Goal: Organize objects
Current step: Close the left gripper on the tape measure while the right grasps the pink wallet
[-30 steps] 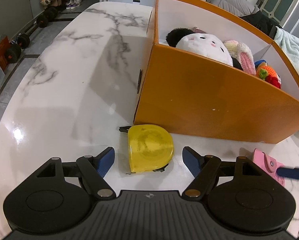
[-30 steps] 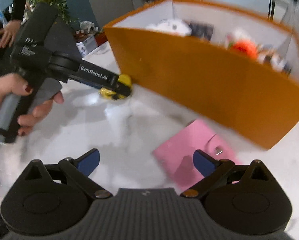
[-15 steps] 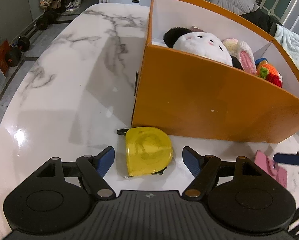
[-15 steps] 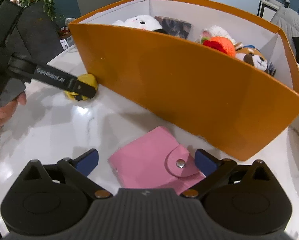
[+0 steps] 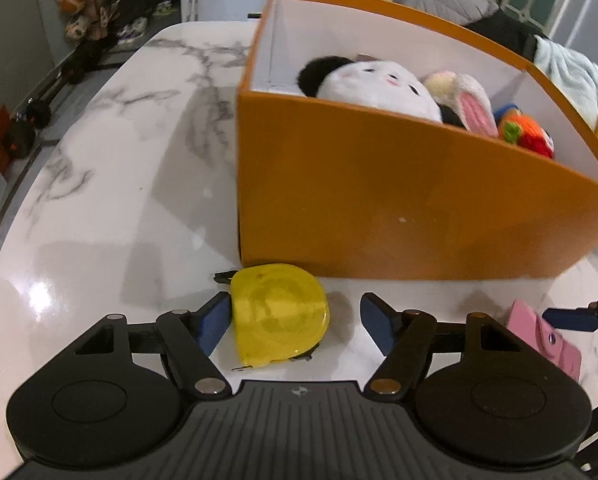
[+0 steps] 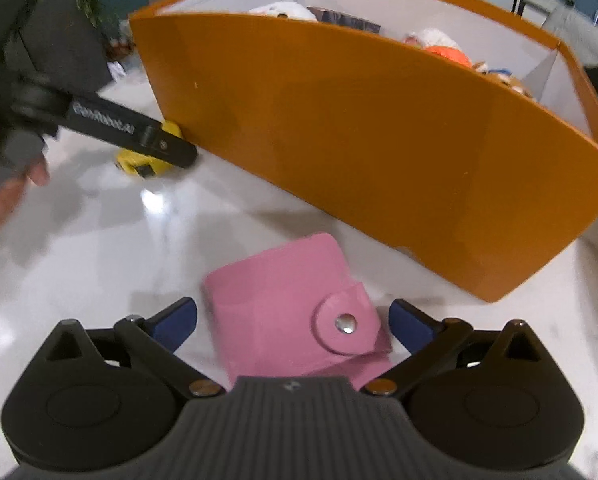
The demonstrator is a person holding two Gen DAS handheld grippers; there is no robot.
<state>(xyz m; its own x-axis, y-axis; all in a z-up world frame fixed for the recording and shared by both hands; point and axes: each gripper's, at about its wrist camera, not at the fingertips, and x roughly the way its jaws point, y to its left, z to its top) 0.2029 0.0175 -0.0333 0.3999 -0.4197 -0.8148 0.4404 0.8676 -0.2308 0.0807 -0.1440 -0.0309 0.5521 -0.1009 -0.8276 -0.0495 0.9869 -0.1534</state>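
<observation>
A yellow tape measure (image 5: pixel 279 312) lies on the marble table against the near wall of the orange box (image 5: pixel 379 200). My left gripper (image 5: pixel 295 316) straddles it with its jaws closing. The left pad is at the tape's side and the right pad stands apart from it. A pink snap wallet (image 6: pixel 287 300) lies flat in front of the box (image 6: pixel 359 120). My right gripper (image 6: pixel 293 320) is open around it, a pad on each side with gaps. In the right wrist view a finger of the left gripper (image 6: pixel 159 144) partly hides the tape measure (image 6: pixel 139 164).
Plush toys (image 5: pixel 371 84) fill the box, among them a white round one and an orange knitted one. The marble table (image 5: pixel 119 160) stretches to the left of the box. A person's hand (image 6: pixel 3 196) holds the left gripper's handle. Dumbbells lie on the floor far left.
The left jaws have narrowed and the left pad has come up to the tape measure. The right gripper has sunk toward the pink wallet, which now lies between its pads.
</observation>
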